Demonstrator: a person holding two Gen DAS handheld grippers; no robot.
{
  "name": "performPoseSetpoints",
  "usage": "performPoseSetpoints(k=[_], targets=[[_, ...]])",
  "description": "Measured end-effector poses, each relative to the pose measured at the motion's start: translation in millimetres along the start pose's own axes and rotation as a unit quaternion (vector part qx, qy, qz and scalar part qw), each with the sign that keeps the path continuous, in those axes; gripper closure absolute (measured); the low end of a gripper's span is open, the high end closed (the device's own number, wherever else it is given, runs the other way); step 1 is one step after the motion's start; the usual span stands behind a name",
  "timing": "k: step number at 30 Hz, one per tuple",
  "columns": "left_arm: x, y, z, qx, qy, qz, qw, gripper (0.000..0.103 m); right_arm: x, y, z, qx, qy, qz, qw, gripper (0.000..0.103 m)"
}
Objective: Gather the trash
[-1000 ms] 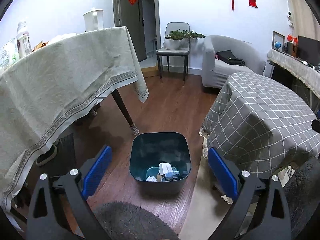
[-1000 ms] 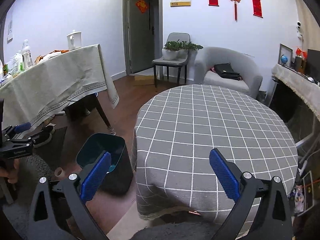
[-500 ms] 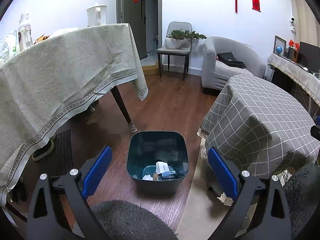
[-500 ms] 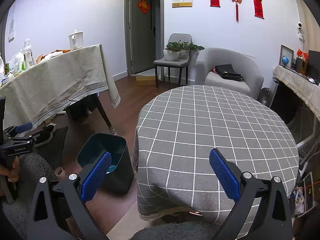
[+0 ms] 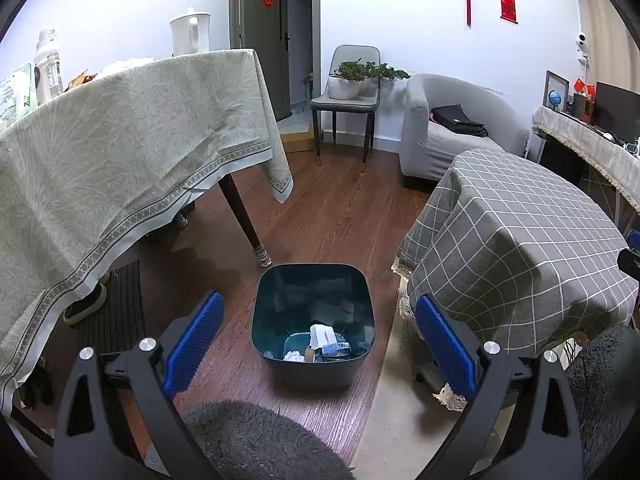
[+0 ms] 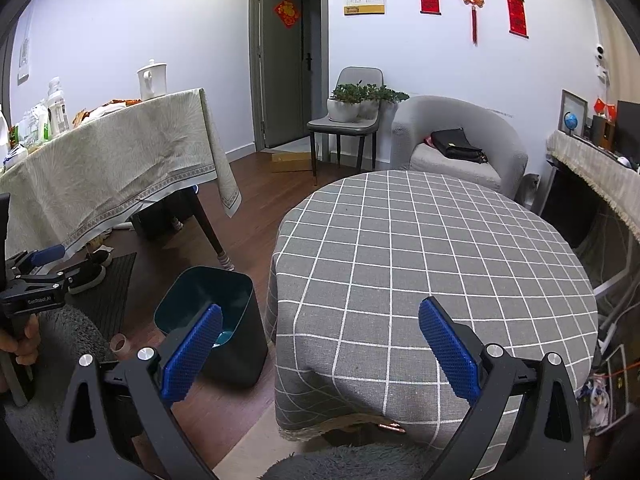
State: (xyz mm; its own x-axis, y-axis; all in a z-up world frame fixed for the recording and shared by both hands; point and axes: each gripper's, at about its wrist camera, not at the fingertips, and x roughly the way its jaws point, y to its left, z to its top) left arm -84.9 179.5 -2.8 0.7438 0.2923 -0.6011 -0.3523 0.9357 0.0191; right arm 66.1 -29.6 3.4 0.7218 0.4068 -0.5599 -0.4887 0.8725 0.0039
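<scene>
1. The left gripper [image 5: 318, 344] hangs above the wood floor with its blue-padded jaws spread wide and nothing between them; the view between the fingers looks down into the dark teal bin [image 5: 314, 280].
2. The bin stands on the floor between the leg of the long table draped in a pale patterned cloth [image 5: 132, 140] and the round table under a grey checked cloth [image 5: 520, 232] — close to the round table's hanging hem, not touching it as far as the left wrist view shows.
3. The trash [image 5: 320, 344] lies at the bottom of the bin: a white folded piece, a crumpled white scrap and some bluish bits. What each piece is cannot be made out.
4. The right gripper [image 6: 320, 350] sits over the near edge of the round table, jaws likewise wide apart and empty. The checked cloth under it is bare.
5. In the right wrist view the bin [image 6: 224, 312] shows left of the round table, partly hidden by the gripper's left finger, and the left gripper appears at the far left edge, held by a hand [image 6: 20, 344].
6. A small cardboard tube [image 6: 120, 345] lies on the floor just beside the bin — next to a grey shaggy rug [image 6: 68, 332].
</scene>
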Motion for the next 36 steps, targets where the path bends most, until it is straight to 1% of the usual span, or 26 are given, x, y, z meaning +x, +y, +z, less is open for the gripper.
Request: performPoseSetpoints(k=[36], targets=[[-0.2,-5.5,-1.6,0.008,0.003,-0.002,1.0000,0.004,0.6,8.9,-1.8,-0.019,0.004,-0.003,1.000,0.004]])
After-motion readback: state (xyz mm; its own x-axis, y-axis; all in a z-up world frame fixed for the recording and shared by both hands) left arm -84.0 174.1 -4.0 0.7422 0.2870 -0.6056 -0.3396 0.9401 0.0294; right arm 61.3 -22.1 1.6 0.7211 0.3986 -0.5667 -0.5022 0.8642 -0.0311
